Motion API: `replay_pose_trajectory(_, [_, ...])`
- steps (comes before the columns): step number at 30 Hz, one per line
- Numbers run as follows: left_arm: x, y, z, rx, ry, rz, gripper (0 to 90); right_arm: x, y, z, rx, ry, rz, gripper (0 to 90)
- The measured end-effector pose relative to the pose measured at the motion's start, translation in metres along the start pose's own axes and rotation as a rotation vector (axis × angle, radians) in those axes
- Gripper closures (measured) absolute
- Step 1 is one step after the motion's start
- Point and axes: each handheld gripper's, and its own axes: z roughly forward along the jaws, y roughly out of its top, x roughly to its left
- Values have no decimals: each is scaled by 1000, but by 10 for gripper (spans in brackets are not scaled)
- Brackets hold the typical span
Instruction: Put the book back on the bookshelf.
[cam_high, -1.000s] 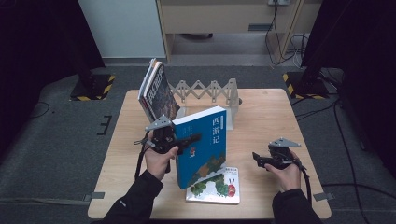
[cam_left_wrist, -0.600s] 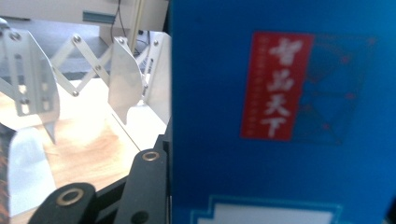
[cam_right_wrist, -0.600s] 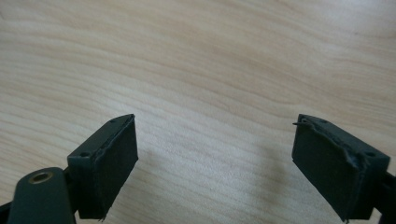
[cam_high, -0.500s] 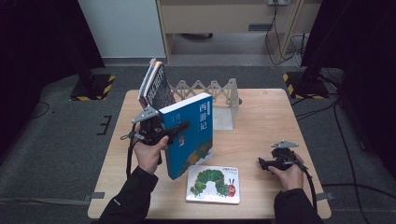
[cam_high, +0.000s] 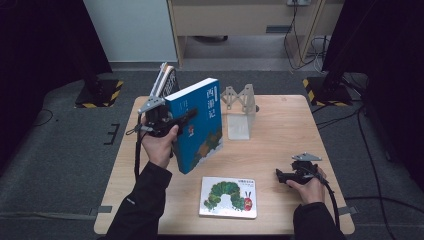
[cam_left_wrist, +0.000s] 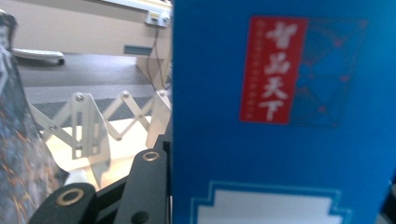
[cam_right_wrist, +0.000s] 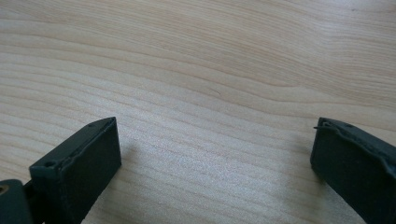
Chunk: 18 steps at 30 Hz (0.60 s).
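A thick blue book (cam_high: 200, 130) with white Chinese lettering hangs upright and tilted above the table's left half. My left gripper (cam_high: 172, 125) is shut on its left edge. In the left gripper view the blue cover (cam_left_wrist: 280, 116) stands close against one of my black fingers (cam_left_wrist: 142, 186). My right gripper (cam_high: 280, 176) rests low over the table's front right, pointing left. Its jaws have just been opening and stand wide apart over bare wood (cam_right_wrist: 215, 154), with nothing between them. A caterpillar picture book (cam_high: 228, 197) lies flat near the front edge.
A white accordion book rack (cam_high: 240, 102) stands at the back middle of the wooden table (cam_high: 285, 125). Two or three books (cam_high: 164, 82) lean in it at the back left, behind the held book. Dark floor surrounds the table.
My left gripper has carried the blue book up and toward the back left, away from the picture book. The right hand has sunk slightly toward the table at the front right.
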Motion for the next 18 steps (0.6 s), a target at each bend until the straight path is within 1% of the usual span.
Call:
replay_pose_trajectory(4, [2, 8, 10, -8, 34, 7, 612, 0, 0, 0, 4, 3, -2, 11])
replay_pose_trajectory(7, [2, 17, 19, -23, 69, 30, 612, -1, 0, 0, 3, 5, -2, 11])
replay_pose_trajectory(9, [3, 22, 24, -29, 81, 39, 613, -1, 0, 0, 3, 5, -3, 10])
replay_pose_trajectory(13, [8, 31, 32, -47, 98, 26, 613, -1, 0, 0, 3, 5, -3, 10])
replay_pose_trajectory(16, [11, 34, 40, -60, 112, 18, 612, -1, 0, 0, 3, 5, -4, 10])
replay_pose_trajectory(17, [13, 35, 44, -60, 121, 22, 613, -1, 0, 0, 3, 4, -4, 10])
replay_pose_trajectory(18, [15, 36, 47, -60, 122, 17, 612, -1, 0, 0, 3, 4, -3, 10])
